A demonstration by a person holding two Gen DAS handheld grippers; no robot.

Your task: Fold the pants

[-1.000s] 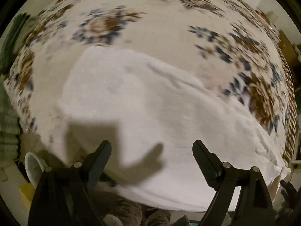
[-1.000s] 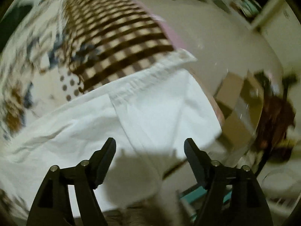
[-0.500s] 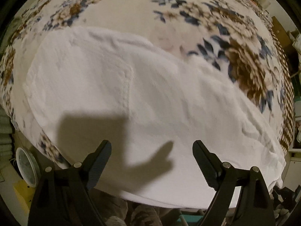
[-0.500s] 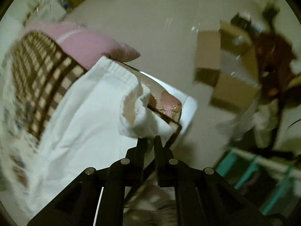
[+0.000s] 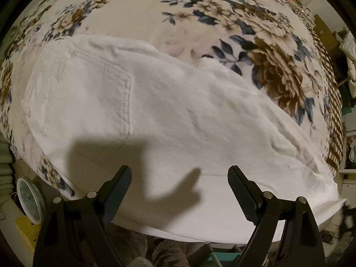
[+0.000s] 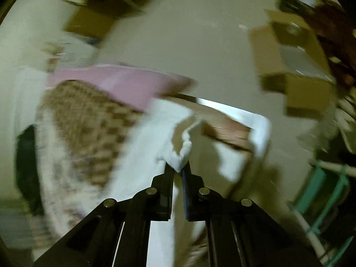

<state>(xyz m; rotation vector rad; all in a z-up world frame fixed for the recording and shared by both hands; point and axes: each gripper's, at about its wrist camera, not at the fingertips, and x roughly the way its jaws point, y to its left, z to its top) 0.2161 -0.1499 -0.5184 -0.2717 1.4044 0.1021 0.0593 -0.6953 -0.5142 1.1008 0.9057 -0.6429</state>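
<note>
White pants (image 5: 155, 115) lie flat on a floral blanket (image 5: 222, 17), waist and back pocket to the left, legs running off to the right edge. My left gripper (image 5: 179, 178) hangs open just above the near edge of the pants, nothing between its fingers. In the blurred right wrist view my right gripper (image 6: 178, 169) is closing its jaws, pinched on a bunched leg end of the white pants (image 6: 182, 149), lifted at the corner of the bed. The left gripper's shadow falls on the cloth.
A brown checked blanket border (image 6: 89, 120) and pink sheet (image 6: 124, 82) cover the bed's corner. Cardboard boxes (image 6: 289, 66) stand on the floor beyond. A teal metal frame (image 6: 322, 191) is at the right. A small white fan (image 5: 29, 200) sits on the floor at the left.
My right gripper closed on the leg end of the pants, rolled and lifted it at the bed's corner. The left gripper drifted along the pants toward the pocket, still open.
</note>
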